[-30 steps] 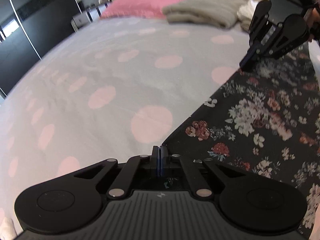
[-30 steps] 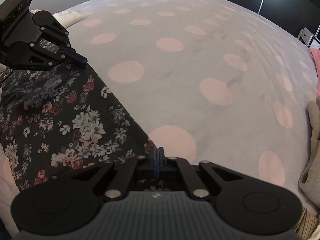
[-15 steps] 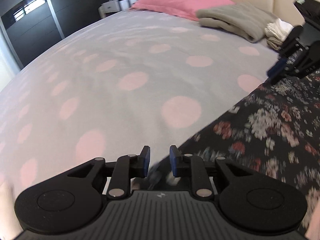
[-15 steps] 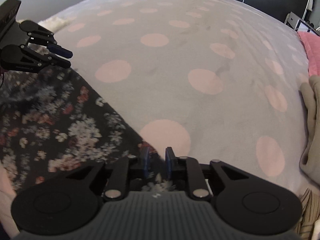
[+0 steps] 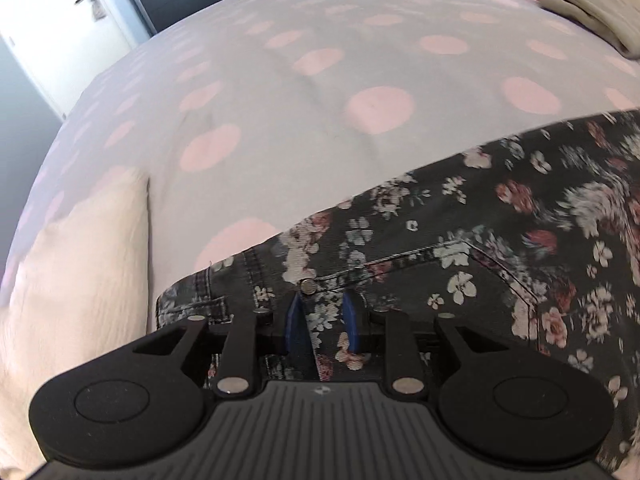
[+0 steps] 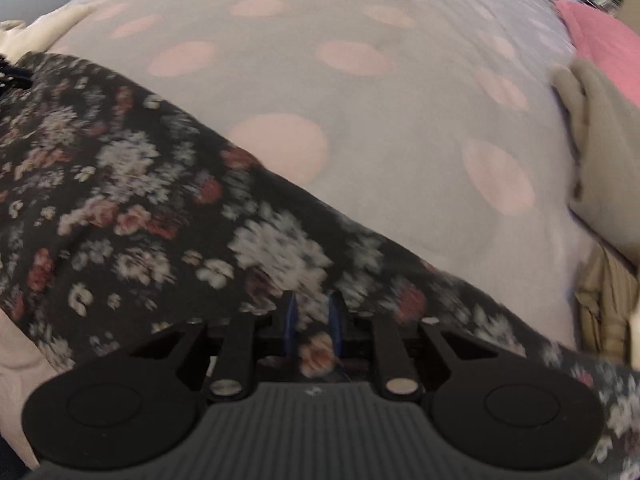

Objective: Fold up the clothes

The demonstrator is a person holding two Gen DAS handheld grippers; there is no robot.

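Observation:
Dark floral trousers [image 5: 500, 232] lie flat on the spotted bedsheet [image 5: 320, 92]. In the left wrist view I see their waistband end with a pocket seam and a metal rivet [image 5: 308, 286]. My left gripper [image 5: 323, 320] is open just above that rivet, with nothing held. In the right wrist view the same floral fabric [image 6: 140, 200] runs across the lower left, blurred. My right gripper [image 6: 311, 320] is open over the fabric and holds nothing.
A cream cloth [image 5: 80, 280] lies left of the waistband. A folded grey-beige garment [image 6: 600, 160] and a pink pillow [image 6: 608, 48] sit at the right, with a striped beige item [image 6: 604, 312] below them. A white door [image 5: 60, 20] stands beyond the bed.
Both grippers were shut on the trousers' edge a second ago. They opened, let the fabric go, and have pulled back over the garment, which now lies flat.

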